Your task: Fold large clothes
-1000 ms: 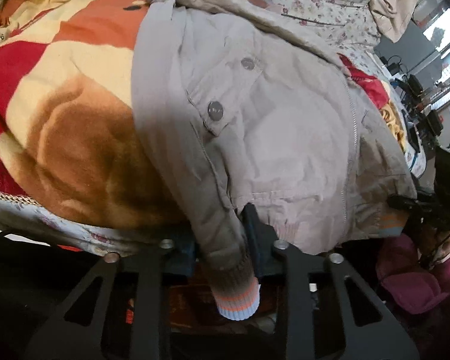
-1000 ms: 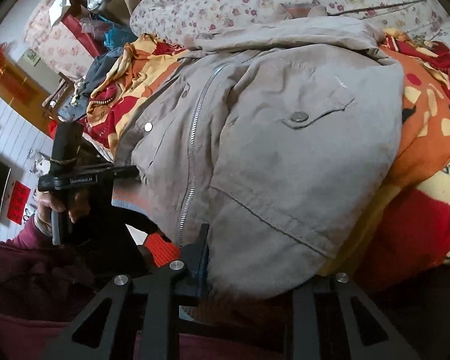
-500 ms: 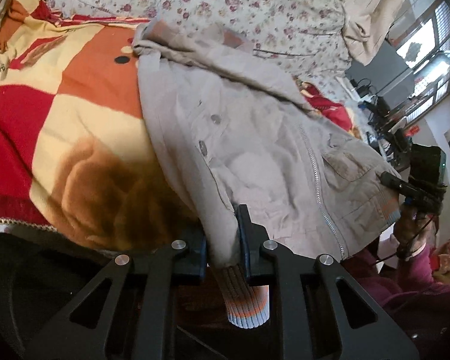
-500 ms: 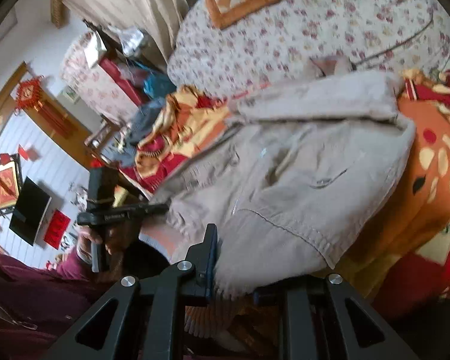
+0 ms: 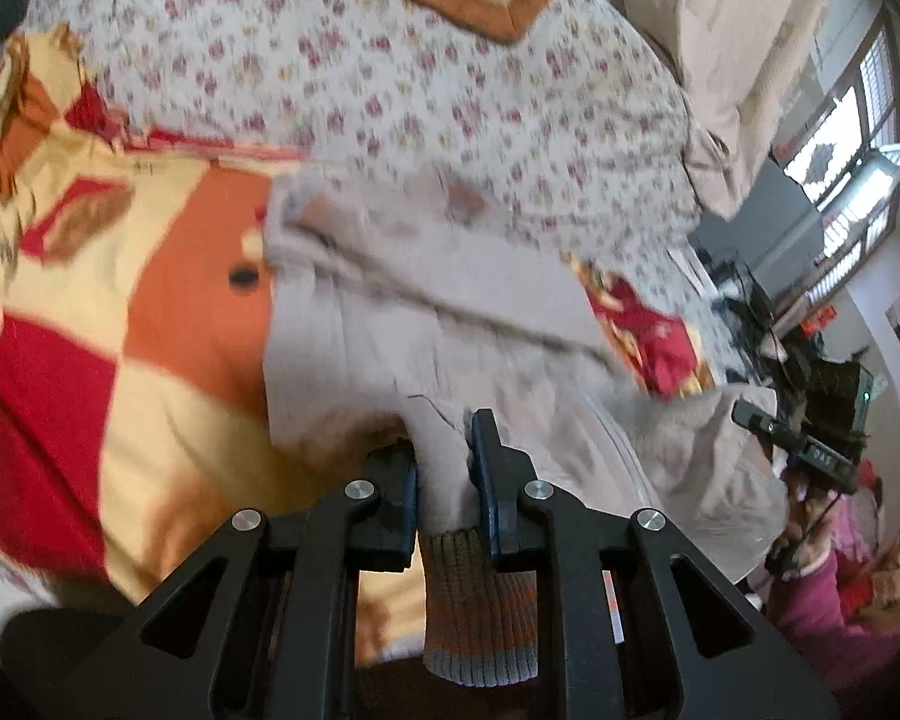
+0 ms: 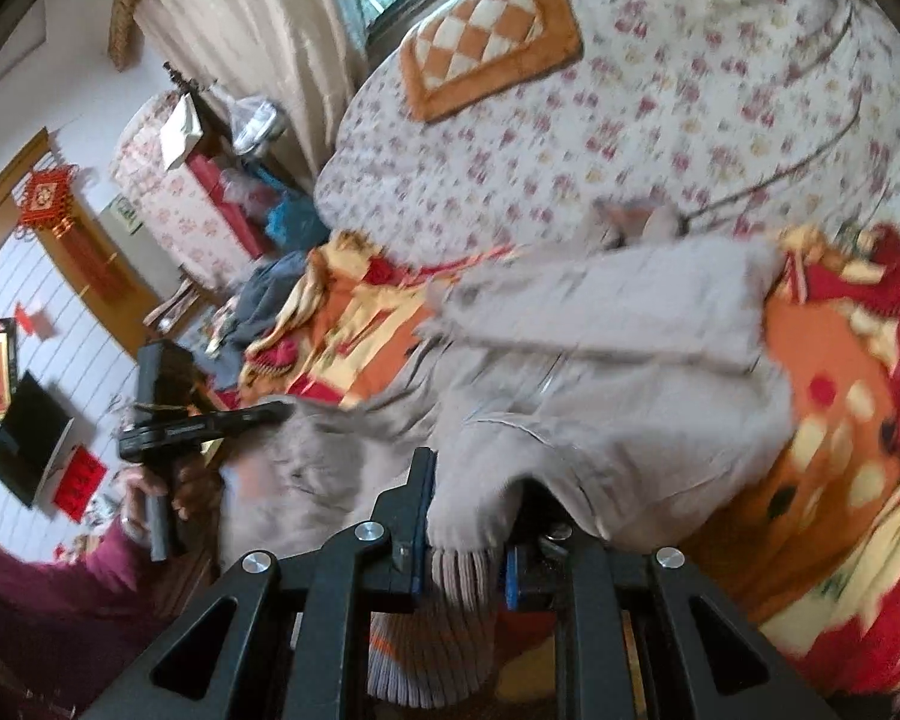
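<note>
matt cloth jacket [image 5: 390, 348], ribbed knit hem [image 5: 480, 612]

Floral bedspread [image 6: 660, 120], daylit window [image 5: 858, 138], beige curtain [image 6: 252, 18].

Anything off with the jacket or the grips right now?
Nothing stands out. Left tongs and right tongs each pinch the jacket by its ribbed hem. It lies rumpled on the blanket; frames are motion-blurred.

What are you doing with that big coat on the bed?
A person is folding a large grey-beige jacket that lies on a red, orange and cream blanket. The left claw is shut on its ribbed striped hem, and the right claw is shut on the hem too. The jacket's bottom edge is lifted.
</note>
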